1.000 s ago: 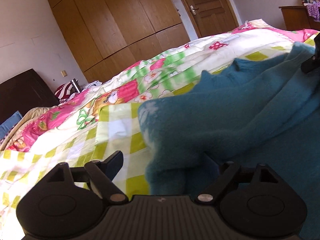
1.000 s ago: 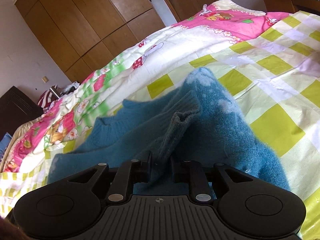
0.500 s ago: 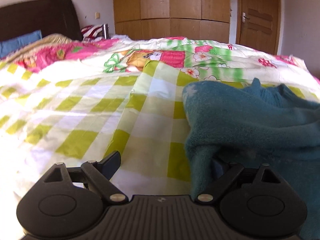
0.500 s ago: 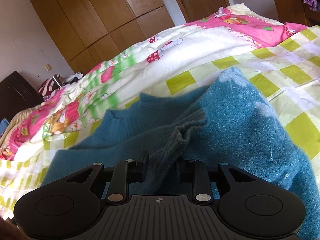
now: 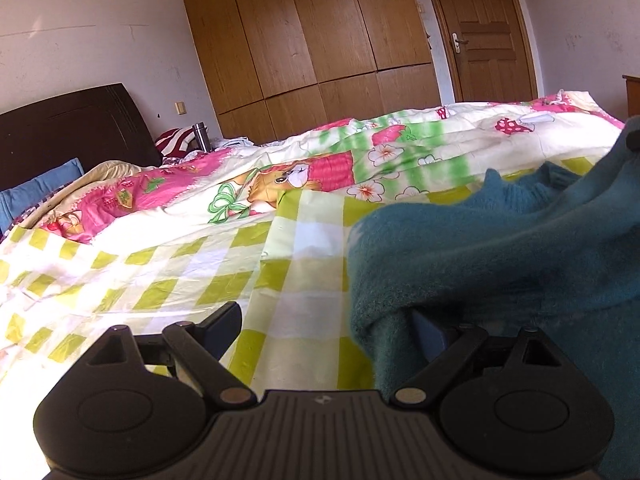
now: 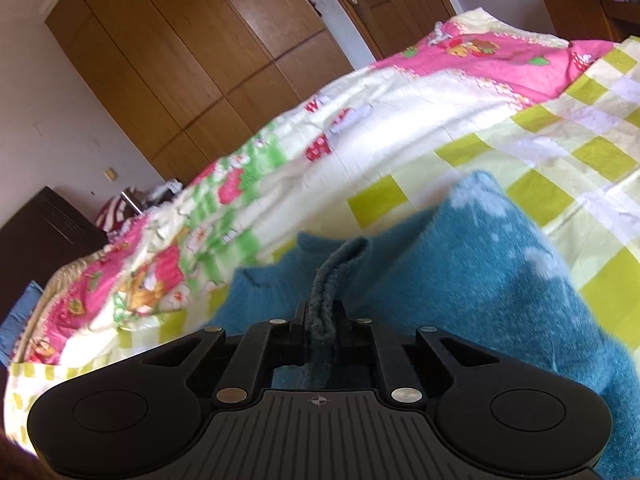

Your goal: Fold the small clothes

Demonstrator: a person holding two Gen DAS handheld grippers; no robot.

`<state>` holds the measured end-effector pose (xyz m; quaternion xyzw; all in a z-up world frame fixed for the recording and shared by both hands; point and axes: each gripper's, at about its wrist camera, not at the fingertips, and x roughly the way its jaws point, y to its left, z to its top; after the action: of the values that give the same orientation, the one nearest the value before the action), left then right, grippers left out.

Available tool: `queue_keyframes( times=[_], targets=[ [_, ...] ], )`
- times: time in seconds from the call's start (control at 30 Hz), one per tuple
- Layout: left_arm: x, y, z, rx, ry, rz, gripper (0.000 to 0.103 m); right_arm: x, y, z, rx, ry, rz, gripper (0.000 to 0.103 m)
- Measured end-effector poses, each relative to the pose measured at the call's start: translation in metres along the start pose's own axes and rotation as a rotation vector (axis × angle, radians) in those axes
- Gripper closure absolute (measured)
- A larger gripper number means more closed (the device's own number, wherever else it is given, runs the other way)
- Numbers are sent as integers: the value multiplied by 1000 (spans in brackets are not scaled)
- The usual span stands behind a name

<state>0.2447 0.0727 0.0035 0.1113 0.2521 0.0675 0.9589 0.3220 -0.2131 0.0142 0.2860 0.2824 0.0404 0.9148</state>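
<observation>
Teal sweater (image 6: 480, 280) bunched on bed, on green-check part of quilt (image 5: 160, 272). Right tool (image 6: 320, 316) clamped tight on ribbed sweater edge, fold pinched between both fingers. Left tool (image 5: 328, 328) spread wide, left finger (image 5: 222, 326) bare over quilt, right finger tucked under sweater edge, not squeezing. Wardrobe (image 5: 312, 32) way behind sweater.

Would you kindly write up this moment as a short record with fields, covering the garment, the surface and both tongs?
garment: teal knit sweater, bunched, partly lifted
surface: green-checked bedspread on the bed
right tongs: shut on a ribbed edge of the sweater
left tongs: open; the sweater drapes over one finger, the other finger bare
background: wooden wardrobe, closed door
</observation>
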Motion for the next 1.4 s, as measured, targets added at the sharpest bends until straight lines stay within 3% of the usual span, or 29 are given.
queue_keyframes(
  times=[0.03, 0.1, 0.2, 0.23, 0.33, 0.43, 0.57, 0.63, 0.73, 0.8, 0.87, 0.9, 0.97, 1.07, 1.23, 1.33, 1.4],
  targets=[
    [1, -4, -5, 28, 15, -3, 1, -4, 2, 3, -6, -23, 25, 93],
    [3, -10, -16, 75, 57, -25, 1, -3, -1, 2, -28, -28, -14, 93],
    [-8, -9, -25, 113, 70, -46, 2, 24, -23, -11, -51, 102, -171, 88],
    [-14, -7, -25, 124, 68, -44, 2, 25, -26, -15, -64, 104, -179, 88],
    [-31, 7, -25, 128, 62, -40, 2, 10, -20, -16, -104, 57, -179, 83],
    [-49, 17, -14, 107, -3, -32, 2, -12, -11, -13, -174, 9, -194, 80],
    [-38, 7, 16, 59, -57, -86, 2, -35, 7, -19, -315, -65, -194, 77],
    [-17, -5, 23, 72, -54, -60, 2, -30, 17, -24, -385, -60, -190, 77],
    [18, -19, 8, 219, -3, 65, 1, -12, 21, -31, -398, 3, -148, 78],
    [21, -6, -4, 197, 7, 53, 1, 4, 21, -39, -444, 58, -186, 70],
    [18, 6, -11, 175, 16, 80, 1, 16, 15, -44, -458, 109, -235, 72],
    [21, 10, -14, 178, 47, 111, 1, 15, 13, -45, -459, 105, -227, 72],
    [17, 24, -17, 122, 58, 101, 2, 10, 19, -45, -471, 90, -234, 70],
    [2, 30, -11, 59, 5, 37, 2, 3, 43, -45, -502, 48, -165, 68],
    [-7, 24, 9, 45, -91, -32, 2, 42, 108, -57, -636, 134, 1, 69],
    [8, 14, 12, 50, -78, -86, 2, 75, 134, -62, -690, 173, 61, 72],
    [27, -2, 7, 154, 0, -95, 1, 98, 143, -68, -708, 191, 33, 73]
  ],
)
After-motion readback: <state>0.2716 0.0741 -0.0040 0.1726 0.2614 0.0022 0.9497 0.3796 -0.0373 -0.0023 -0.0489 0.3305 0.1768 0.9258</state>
